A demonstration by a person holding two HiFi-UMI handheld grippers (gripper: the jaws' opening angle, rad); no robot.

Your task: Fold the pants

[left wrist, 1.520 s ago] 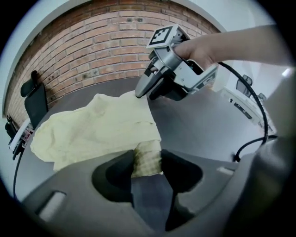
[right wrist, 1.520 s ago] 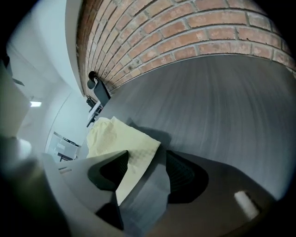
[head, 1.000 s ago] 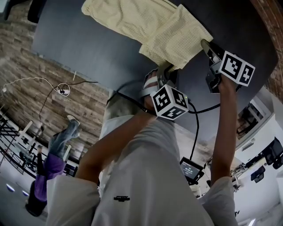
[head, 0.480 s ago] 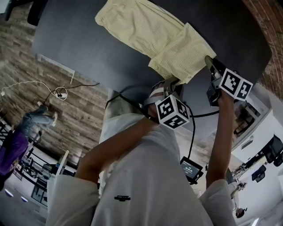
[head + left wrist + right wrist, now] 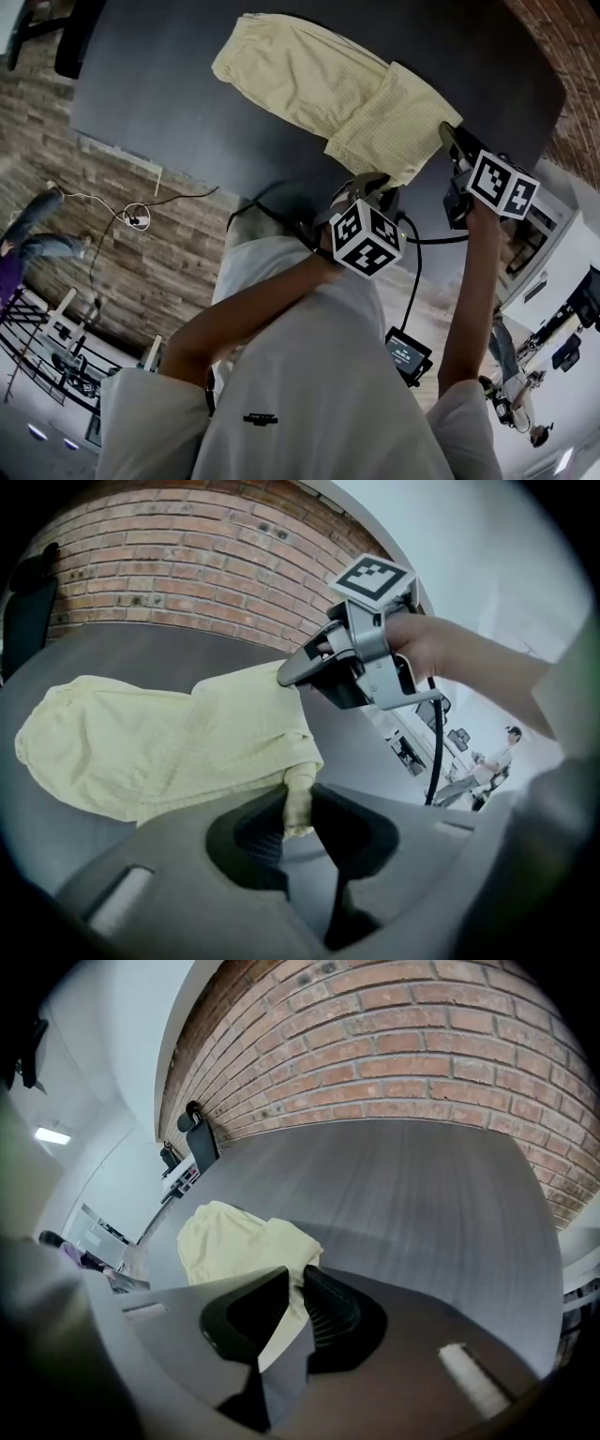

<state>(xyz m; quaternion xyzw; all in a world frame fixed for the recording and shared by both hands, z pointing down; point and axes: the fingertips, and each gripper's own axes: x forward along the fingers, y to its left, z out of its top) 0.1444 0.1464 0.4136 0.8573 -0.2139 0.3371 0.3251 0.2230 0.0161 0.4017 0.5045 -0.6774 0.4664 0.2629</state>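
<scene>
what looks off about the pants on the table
The yellow pants lie crooked and rumpled on the dark table. Their near edge is bunched: the left gripper, its jaws having just closed further, and the right gripper each pinch a fold of it. Nothing looks spilled or torn.

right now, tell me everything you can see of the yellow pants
The pants are pale yellow, in a thin-looking fabric with a fine checked weave, rumpled and partly doubled over. Their far end lies on the dark grey table. The near edge is pinched at two corners, one in the left gripper, whose jaws have just been closing on it, and one in the right gripper.
</scene>
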